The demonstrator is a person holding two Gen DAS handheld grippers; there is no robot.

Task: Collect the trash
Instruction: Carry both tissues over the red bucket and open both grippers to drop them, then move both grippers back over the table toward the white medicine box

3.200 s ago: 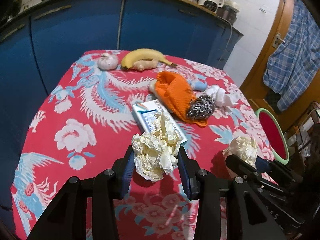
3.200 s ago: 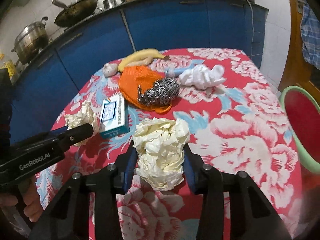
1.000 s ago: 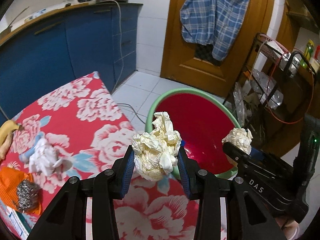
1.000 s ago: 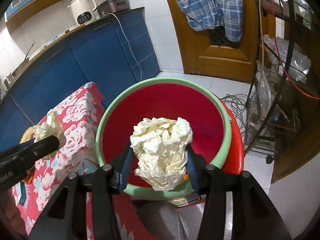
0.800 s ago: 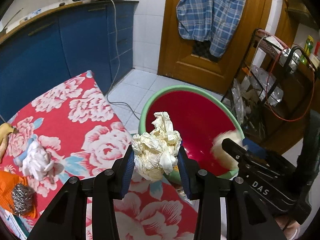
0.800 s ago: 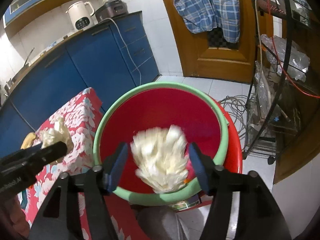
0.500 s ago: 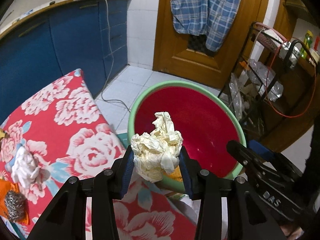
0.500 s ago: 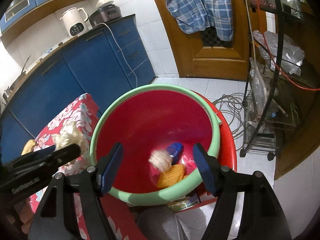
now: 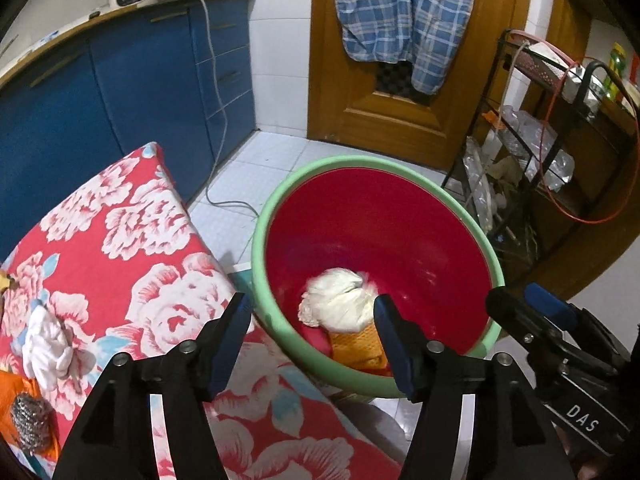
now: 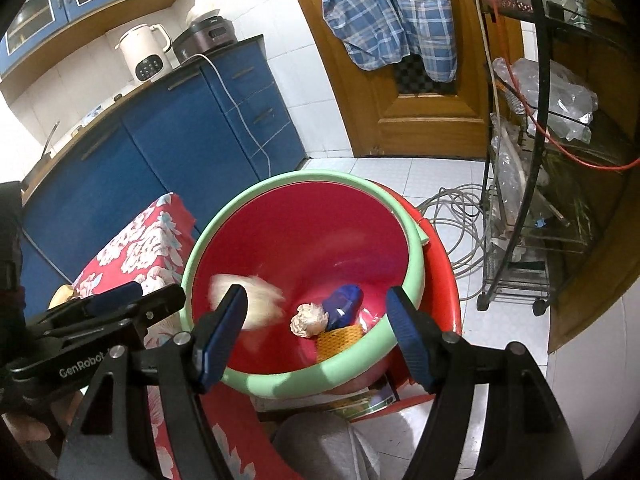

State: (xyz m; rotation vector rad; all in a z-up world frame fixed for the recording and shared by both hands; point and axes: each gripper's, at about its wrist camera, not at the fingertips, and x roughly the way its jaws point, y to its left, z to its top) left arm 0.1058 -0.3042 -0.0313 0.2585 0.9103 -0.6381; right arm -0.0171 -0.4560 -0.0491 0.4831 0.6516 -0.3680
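Note:
A red bin with a green rim (image 9: 280,208) (image 10: 412,256) stands on the floor beside the table. My left gripper (image 9: 310,320) is open and empty above the bin's near edge. A crumpled cream paper ball (image 9: 338,300), blurred, is falling inside the bin; it also shows in the right wrist view (image 10: 260,296). My right gripper (image 10: 314,320) is open and empty over the bin. On the bin's floor lie another paper ball (image 10: 308,320), a blue object (image 10: 342,302) and an orange mesh piece (image 10: 340,338).
The table with a red floral cloth (image 9: 120,240) holds a white cloth wad (image 9: 46,346), a steel scourer (image 9: 28,416) and an orange item at its left edge. Blue cabinets (image 9: 140,92), a wooden door (image 9: 380,92) and a wire rack (image 10: 540,160) surround the bin.
My left gripper has opened and its paper ball is dropping into the bin. My right gripper opened earlier and its ball lies on the bin's floor. Both grippers came from the table.

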